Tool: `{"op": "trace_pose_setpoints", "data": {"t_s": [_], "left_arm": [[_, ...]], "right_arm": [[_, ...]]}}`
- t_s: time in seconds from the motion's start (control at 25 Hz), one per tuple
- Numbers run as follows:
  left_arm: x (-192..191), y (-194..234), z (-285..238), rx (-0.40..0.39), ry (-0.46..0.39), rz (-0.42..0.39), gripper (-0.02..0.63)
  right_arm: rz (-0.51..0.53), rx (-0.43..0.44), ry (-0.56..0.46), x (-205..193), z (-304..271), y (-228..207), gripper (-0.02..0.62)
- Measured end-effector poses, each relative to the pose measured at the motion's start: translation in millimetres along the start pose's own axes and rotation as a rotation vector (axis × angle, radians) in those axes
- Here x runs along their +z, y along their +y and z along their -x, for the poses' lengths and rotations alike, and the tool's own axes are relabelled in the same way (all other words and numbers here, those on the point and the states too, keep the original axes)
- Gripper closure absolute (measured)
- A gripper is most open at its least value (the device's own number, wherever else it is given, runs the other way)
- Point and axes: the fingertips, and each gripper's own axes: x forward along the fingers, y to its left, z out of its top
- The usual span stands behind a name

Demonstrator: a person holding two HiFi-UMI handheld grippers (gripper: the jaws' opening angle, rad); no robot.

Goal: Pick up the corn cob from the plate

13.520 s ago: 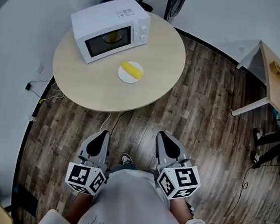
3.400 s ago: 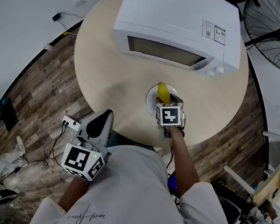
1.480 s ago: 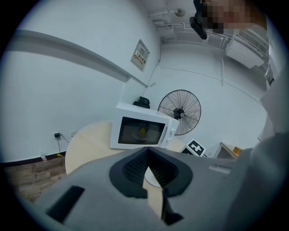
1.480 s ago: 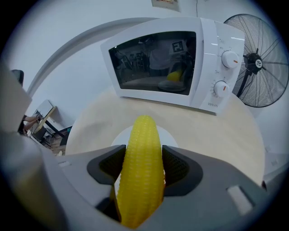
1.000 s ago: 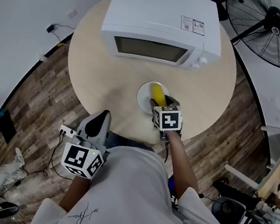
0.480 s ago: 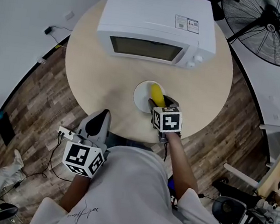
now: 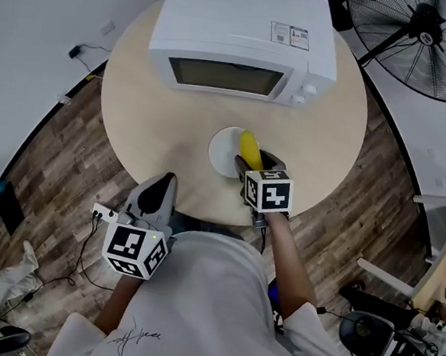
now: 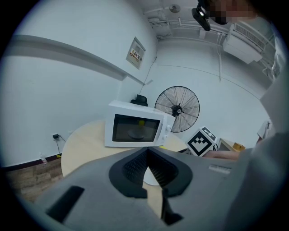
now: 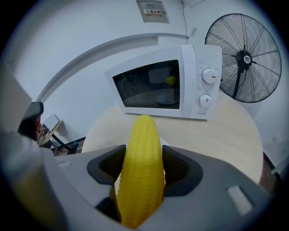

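Note:
The yellow corn cob (image 9: 141, 168) stands between the pads of my right gripper (image 9: 142, 169), which is shut on it with the tip pointing up and away. In the head view the corn cob (image 7: 249, 147) hangs over the right part of the white plate (image 7: 223, 151), on the round table just in front of the microwave. My right gripper (image 7: 254, 164) reaches in from the near table edge. My left gripper (image 7: 159, 190) hangs off the table's near-left edge. In its own view the left gripper (image 8: 147, 152) is shut on nothing.
A white microwave (image 7: 244, 40) with its door shut fills the back of the round wooden table (image 7: 146, 115). A black floor fan (image 7: 437, 42) stands to the back right. A power strip and cables (image 7: 102, 213) lie on the wood floor by my left gripper.
Over the last second the right gripper and the corn have edged slightly right over the plate. The left gripper stays put. Long before, I stood away from the table with both grippers low.

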Motion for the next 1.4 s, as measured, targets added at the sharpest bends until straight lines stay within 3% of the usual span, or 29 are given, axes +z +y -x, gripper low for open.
{"op": "trace_pose_setpoints", "data": {"t_s": [1.4], "left_arm": [[4.2,-22.2,15.6,-0.023,-0.058,0.013,0.615]], "right_arm": [[0.018,-0.002,-0.199,18.8,90.4,14.5,0.330]]}}
